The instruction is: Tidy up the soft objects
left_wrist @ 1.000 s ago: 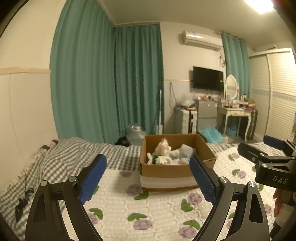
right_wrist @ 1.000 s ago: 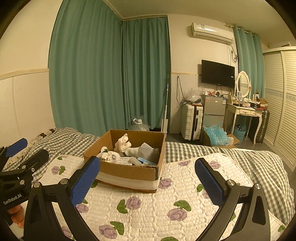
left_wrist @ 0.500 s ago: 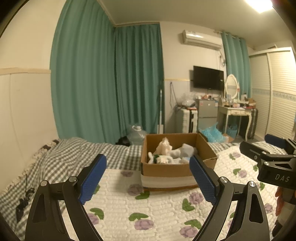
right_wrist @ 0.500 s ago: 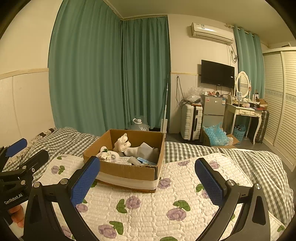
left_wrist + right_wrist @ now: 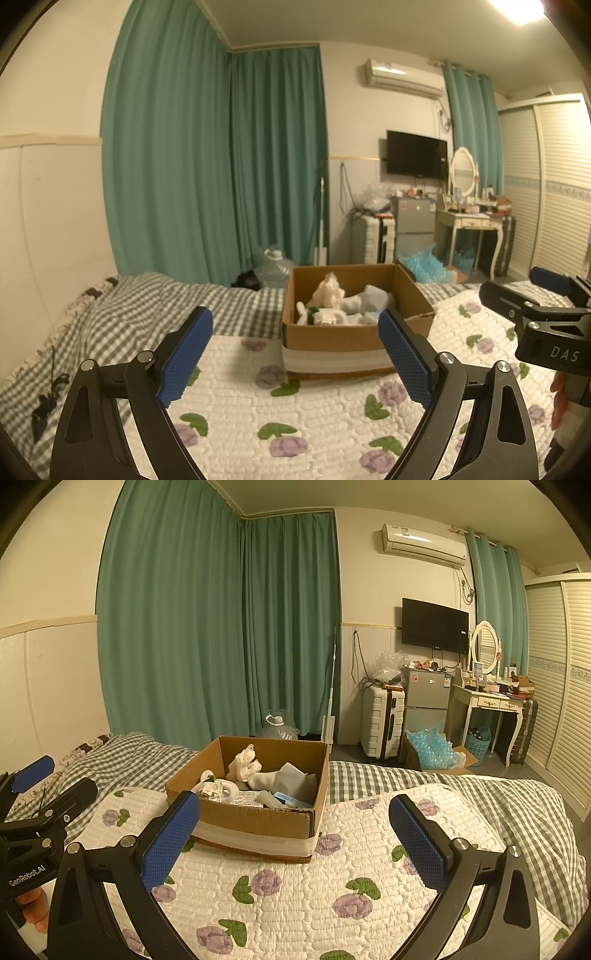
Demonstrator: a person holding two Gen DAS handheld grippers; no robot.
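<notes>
Corrugated cardboard box [image 5: 258,818] rests on quilted bedspread [image 5: 295,897].

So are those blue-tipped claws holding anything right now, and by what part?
Nothing is held. The left hand-held gripper and the right hand-held gripper are both open and empty above the quilt; the soft things lie in the cardboard box.

I'm working in a home bedroom: a bed [image 5: 369,886] under a flowered quilt, teal curtains [image 5: 221,627], a wall TV [image 5: 434,626], an air conditioner [image 5: 423,539], a dressing table [image 5: 491,701] with an oval mirror [image 5: 487,648], a suitcase [image 5: 380,725], and a louvred wardrobe [image 5: 561,683].
</notes>
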